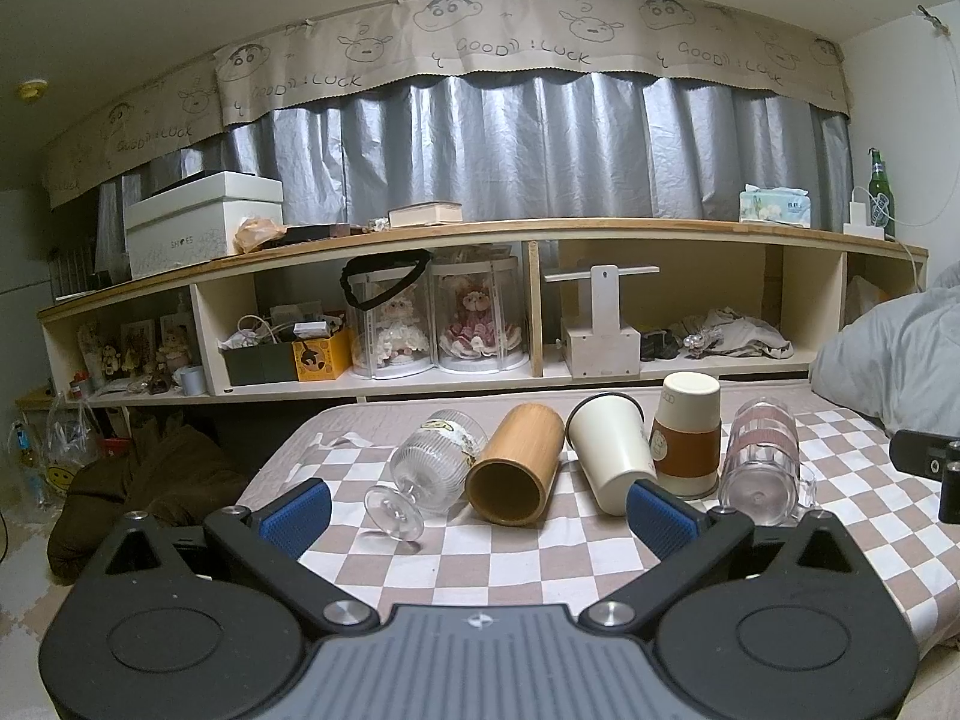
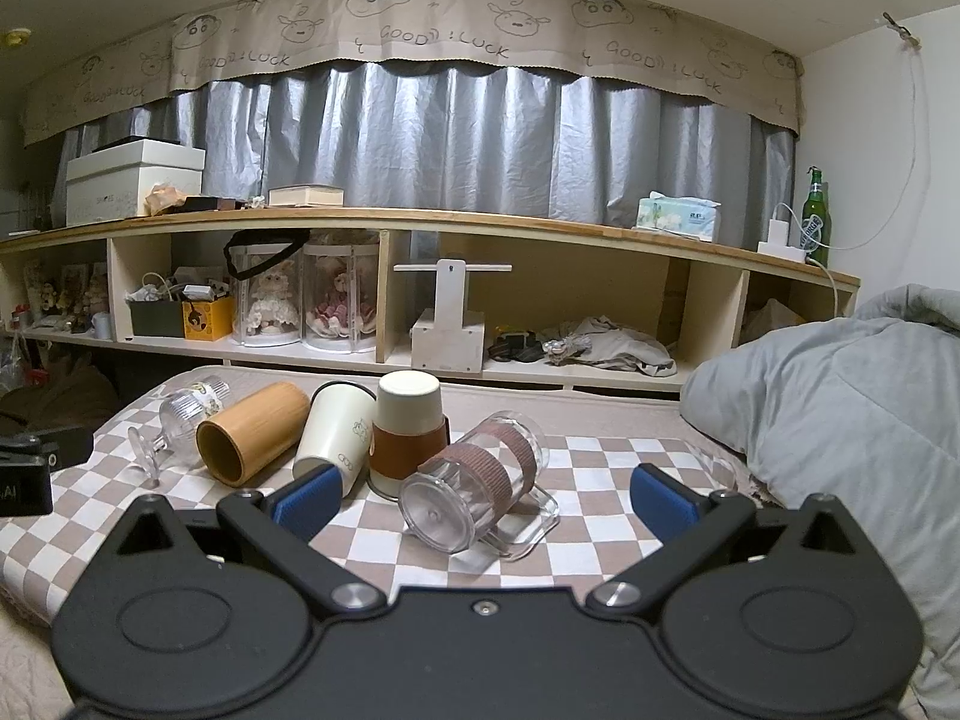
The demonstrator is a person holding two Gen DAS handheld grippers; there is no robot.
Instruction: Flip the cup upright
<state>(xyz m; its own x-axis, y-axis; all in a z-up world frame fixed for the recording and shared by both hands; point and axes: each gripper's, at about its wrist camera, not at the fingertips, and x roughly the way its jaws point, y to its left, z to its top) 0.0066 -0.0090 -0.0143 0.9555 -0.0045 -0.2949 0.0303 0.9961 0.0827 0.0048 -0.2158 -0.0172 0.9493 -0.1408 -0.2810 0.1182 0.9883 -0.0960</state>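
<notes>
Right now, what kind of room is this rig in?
Most likely a bedroom at home. The cups lie on a checkered bedspread, a rumpled grey duvet is piled beside them, and a low shelf unit under grey curtains holds boxed dolls.

A checkered bedcover (image 2: 600, 468) carries five cups in a row: four on their sides, one (image 2: 408, 432) inverted.
</notes>
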